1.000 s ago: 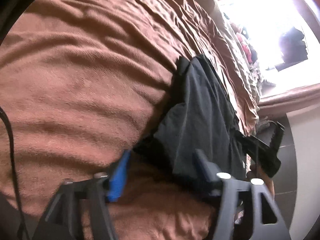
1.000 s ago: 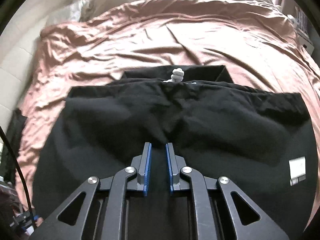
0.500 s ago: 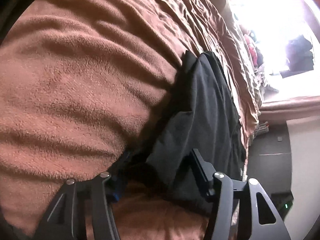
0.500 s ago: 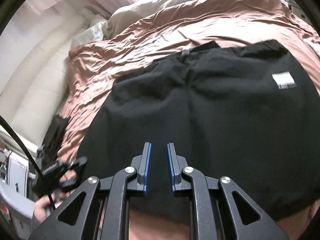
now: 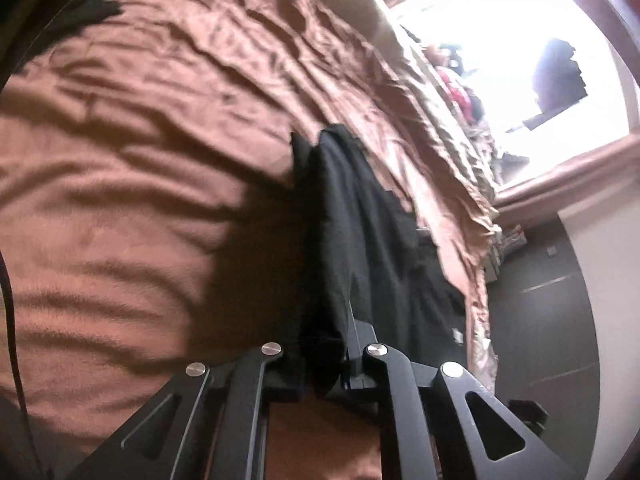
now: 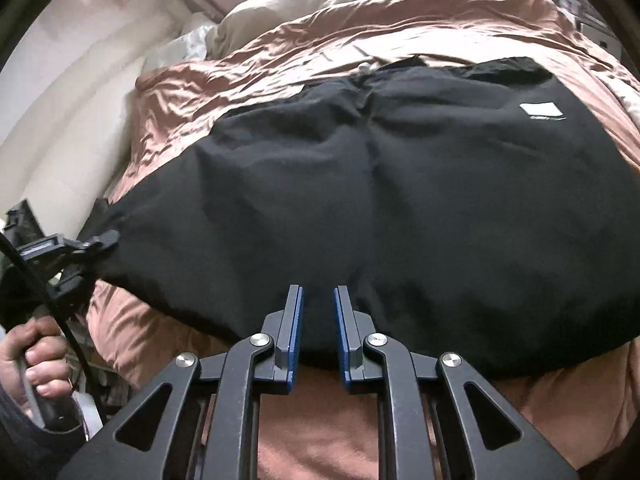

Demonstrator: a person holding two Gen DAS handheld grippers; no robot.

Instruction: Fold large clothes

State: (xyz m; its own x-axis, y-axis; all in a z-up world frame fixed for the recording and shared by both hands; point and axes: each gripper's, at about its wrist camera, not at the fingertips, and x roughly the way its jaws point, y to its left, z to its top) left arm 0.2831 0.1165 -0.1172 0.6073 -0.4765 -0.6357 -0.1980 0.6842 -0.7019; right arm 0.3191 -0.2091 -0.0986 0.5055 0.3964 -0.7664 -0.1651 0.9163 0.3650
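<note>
Wrinkled rust-brown velvety bedspread (image 6: 304, 64) over bed; beige pillow (image 6: 280, 12) at head, by cream wall (image 6: 60, 92). Bright arched window (image 5: 520, 40) beyond bed. Dark wardrobe doors (image 5: 552, 320) beside it.

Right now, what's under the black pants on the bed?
The brown blanket shows all around the black pants, so they lie on it. Anything else beneath them is covered by the fabric and cannot be seen.
</note>
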